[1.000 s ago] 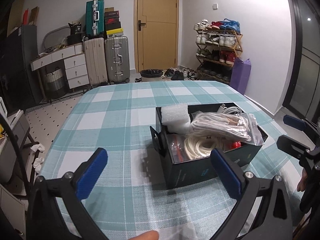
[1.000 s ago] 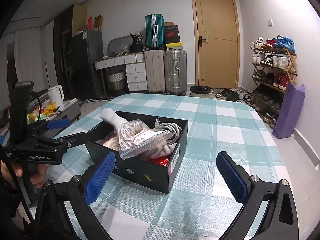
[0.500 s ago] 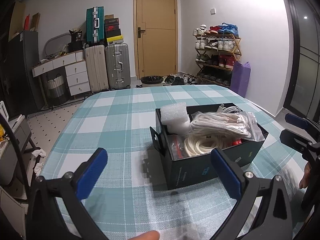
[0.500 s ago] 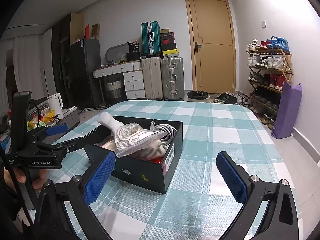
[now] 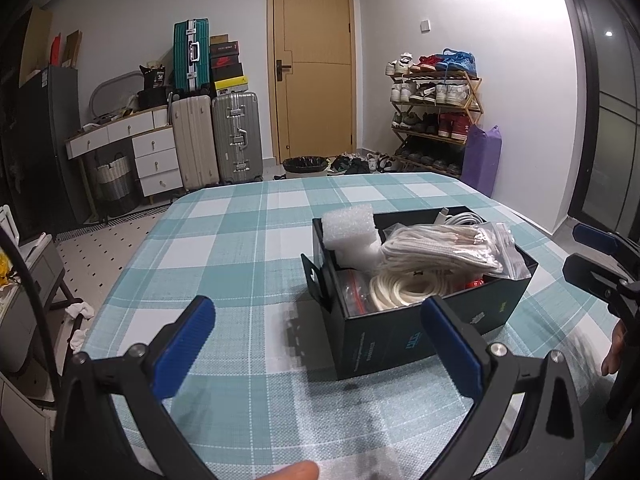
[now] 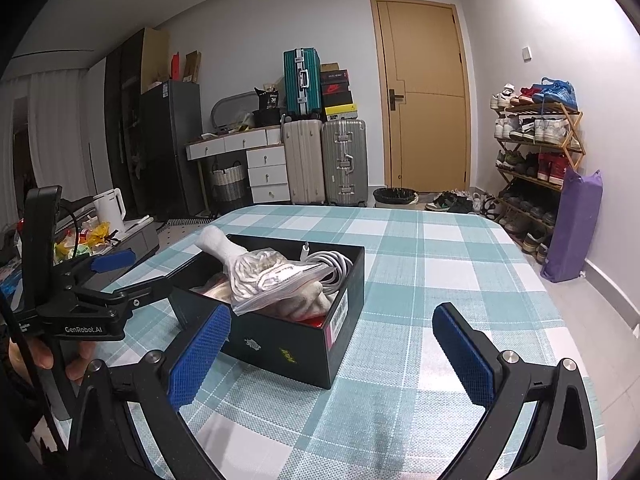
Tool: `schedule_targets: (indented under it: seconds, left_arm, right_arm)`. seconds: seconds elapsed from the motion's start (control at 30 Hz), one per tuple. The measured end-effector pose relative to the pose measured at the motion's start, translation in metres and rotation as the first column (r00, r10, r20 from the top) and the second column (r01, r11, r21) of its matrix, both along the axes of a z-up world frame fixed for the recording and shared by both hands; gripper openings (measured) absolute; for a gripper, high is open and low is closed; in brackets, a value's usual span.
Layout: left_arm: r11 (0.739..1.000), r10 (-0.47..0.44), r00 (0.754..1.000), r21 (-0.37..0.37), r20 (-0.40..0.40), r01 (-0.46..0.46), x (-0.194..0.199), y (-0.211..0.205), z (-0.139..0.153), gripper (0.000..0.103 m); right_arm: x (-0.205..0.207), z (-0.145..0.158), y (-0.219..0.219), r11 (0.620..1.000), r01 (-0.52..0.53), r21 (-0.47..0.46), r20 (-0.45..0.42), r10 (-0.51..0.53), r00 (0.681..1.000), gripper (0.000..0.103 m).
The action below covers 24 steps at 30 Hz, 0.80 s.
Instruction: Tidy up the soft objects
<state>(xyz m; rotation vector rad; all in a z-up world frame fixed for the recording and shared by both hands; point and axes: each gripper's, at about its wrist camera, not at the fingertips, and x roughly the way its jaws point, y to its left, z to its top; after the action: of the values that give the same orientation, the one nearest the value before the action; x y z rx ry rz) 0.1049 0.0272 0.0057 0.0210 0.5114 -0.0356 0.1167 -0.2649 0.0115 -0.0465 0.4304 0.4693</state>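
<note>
The left gripper (image 5: 318, 338) is hanging with jaws apart, empty. The black box (image 5: 436, 330) is sitting on the checked table (image 5: 224, 264); its zip bag of cords (image 5: 448, 250) looks light, floppy, slippery, best pinched mid-bundle. The right gripper (image 6: 330, 342) is also gaping, empty.

Suitcases (image 5: 216, 136) beside a wooden door (image 5: 314, 68), shoe rack (image 5: 434, 112), purple bag (image 5: 482, 160)

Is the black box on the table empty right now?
No, the black box holds a white foam block, a clear bag of cords and a coiled white rope.
</note>
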Motion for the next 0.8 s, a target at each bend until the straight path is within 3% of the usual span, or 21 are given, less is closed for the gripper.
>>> schedule_targets:
  seconds: [0.8]
  left_arm:
    - [1.0, 0.016, 1.0, -0.025, 0.01, -0.016, -0.003, 0.007, 0.0023, 0.103]
  right_arm:
    - [-0.0031, 0.001, 0.0003, 1.0, 0.008, -0.004, 0.02, -0.008, 1.0, 0.103]
